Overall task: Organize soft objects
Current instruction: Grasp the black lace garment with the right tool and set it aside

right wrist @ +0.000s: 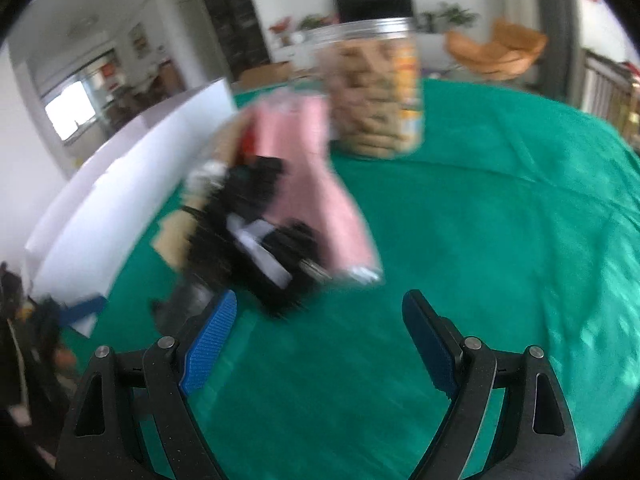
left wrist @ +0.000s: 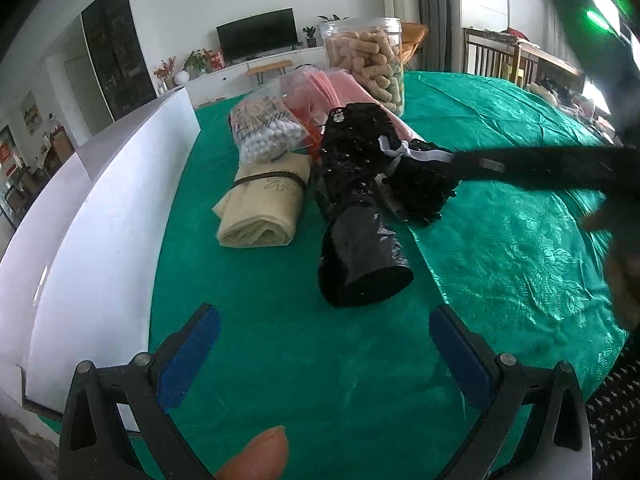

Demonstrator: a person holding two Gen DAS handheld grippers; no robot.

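A pile of soft things lies on the green tablecloth (left wrist: 500, 248). It holds a black beaded bundle (left wrist: 356, 148) tied with a white band (left wrist: 424, 155), a black plastic roll (left wrist: 366, 268), a beige rolled cloth (left wrist: 264, 208), a bag of white balls (left wrist: 272, 136) and a pink bag (left wrist: 336, 88). My left gripper (left wrist: 324, 312) is open over bare cloth, short of the black roll. In the left wrist view, one of the right gripper's fingers (left wrist: 500, 166) reaches in from the right, its tip at the white band. The right wrist view is blurred. There my right gripper (right wrist: 320, 300) is open and empty, with the black bundle (right wrist: 256, 240) just ahead on the left.
A clear jar of snack sticks (left wrist: 372, 64) stands behind the pile, and shows in the right wrist view as the jar (right wrist: 376, 92). A long white box (left wrist: 100, 216) runs along the table's left side. A thumb (left wrist: 256, 456) shows at the bottom edge.
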